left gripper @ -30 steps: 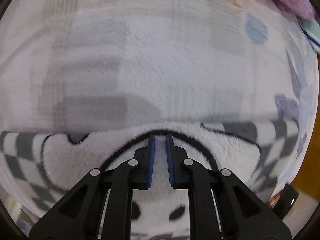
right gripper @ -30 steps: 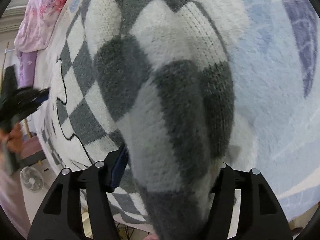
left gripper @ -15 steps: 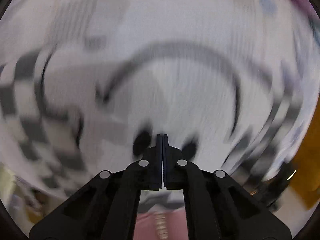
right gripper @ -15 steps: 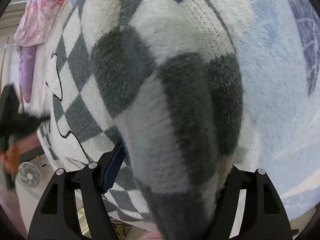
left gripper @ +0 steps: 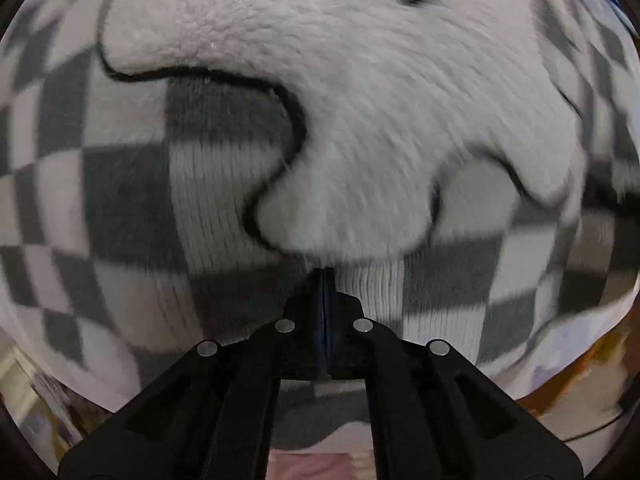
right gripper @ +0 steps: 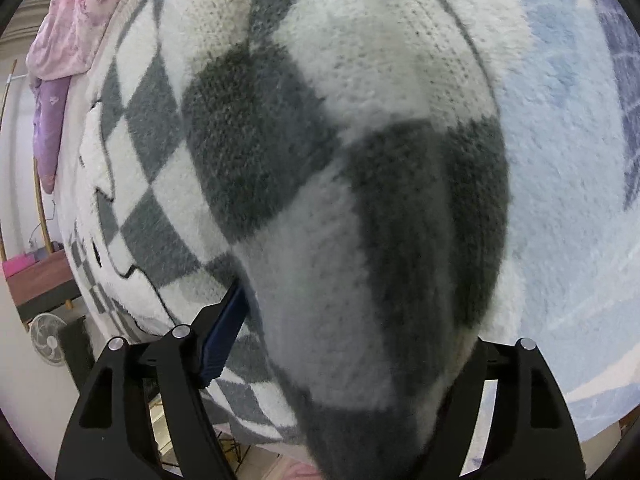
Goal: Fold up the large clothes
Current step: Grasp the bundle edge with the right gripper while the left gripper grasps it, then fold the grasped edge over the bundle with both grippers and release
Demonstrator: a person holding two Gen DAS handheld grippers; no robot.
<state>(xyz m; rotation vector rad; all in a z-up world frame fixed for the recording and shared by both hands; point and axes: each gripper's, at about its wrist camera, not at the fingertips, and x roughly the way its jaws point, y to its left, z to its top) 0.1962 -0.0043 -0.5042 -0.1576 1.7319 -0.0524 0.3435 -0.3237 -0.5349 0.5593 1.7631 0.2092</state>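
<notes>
A fluffy sweater (left gripper: pixel 360 120) in grey and white checks, with a white black-outlined cartoon figure, fills the left wrist view. My left gripper (left gripper: pixel 324 272) is shut, its tips just over the fabric below the figure, with nothing pinched between them. In the right wrist view a thick raised fold of the same sweater (right gripper: pixel 320 160) bulges between the wide-spread fingers of my right gripper (right gripper: pixel 356 312). The blue pad (right gripper: pixel 224 332) of the left finger shows most of its face beside the fold. The right finger's tip is hidden behind the fabric.
The sweater lies on a pale blue fleece blanket (right gripper: pixel 560 160). Pink floral bedding (right gripper: pixel 72 24) and a purple cloth (right gripper: pixel 48 120) are at the far left. A small fan (right gripper: pixel 48 344) stands on the floor below the bed's edge.
My left gripper closed its jaws and swept across the sweater, from the figure's head to the checks below its body. The right jaws spread a little wider around the fold.
</notes>
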